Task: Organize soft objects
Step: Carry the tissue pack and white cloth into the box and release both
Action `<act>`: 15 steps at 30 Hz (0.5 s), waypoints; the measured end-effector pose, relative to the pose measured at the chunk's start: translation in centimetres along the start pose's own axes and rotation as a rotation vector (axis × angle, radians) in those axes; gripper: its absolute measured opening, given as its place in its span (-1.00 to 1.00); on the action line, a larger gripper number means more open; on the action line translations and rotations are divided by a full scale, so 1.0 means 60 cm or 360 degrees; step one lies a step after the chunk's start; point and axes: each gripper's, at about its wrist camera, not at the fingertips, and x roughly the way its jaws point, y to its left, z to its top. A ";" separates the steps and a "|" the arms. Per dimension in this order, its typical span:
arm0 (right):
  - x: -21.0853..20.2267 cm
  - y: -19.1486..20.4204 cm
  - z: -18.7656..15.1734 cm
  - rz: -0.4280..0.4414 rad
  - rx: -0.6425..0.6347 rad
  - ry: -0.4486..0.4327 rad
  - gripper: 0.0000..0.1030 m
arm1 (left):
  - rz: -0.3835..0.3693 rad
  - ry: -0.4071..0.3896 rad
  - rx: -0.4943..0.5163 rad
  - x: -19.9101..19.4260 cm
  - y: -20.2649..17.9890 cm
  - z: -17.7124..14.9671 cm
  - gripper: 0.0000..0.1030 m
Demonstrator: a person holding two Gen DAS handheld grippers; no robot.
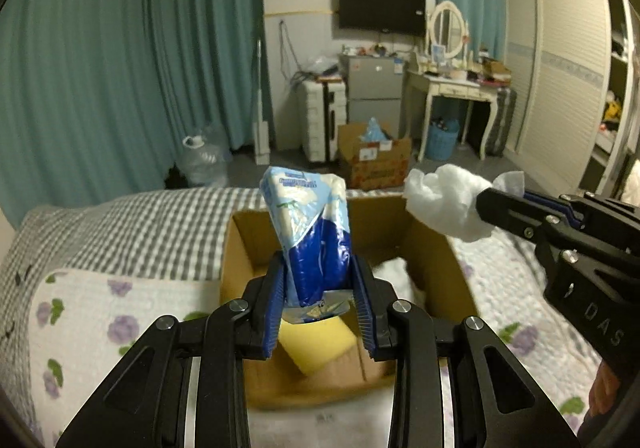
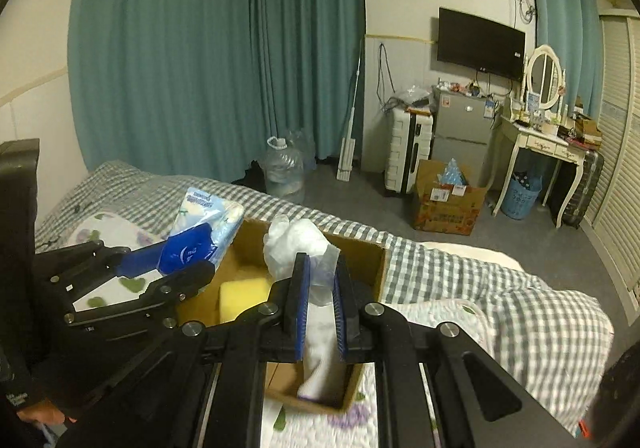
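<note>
My left gripper [image 1: 319,280] is shut on a blue and white tissue pack [image 1: 310,224] and holds it upright above an open cardboard box [image 1: 236,244] on the bed. The pack also shows in the right wrist view [image 2: 202,230]. My right gripper [image 2: 320,268] is shut on a crumpled white plastic bag [image 2: 294,244] over the box's far side; it also shows in the left wrist view [image 1: 444,204]. Inside the box lie a yellow sponge [image 1: 316,344] and a white soft item [image 2: 320,368].
The box [image 2: 376,272] sits on a flowered quilt [image 1: 100,328] over a grey checked blanket [image 1: 132,228]. Beyond the bed stand a water jug [image 2: 282,172], a second cardboard box [image 2: 448,200], a suitcase, a small fridge and a dressing table.
</note>
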 end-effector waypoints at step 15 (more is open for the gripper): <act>0.053 -0.046 -0.024 -0.0067 0.0096 0.0087 -0.05 | 0.0030 0.0129 0.0091 0.051 -0.009 -0.021 0.11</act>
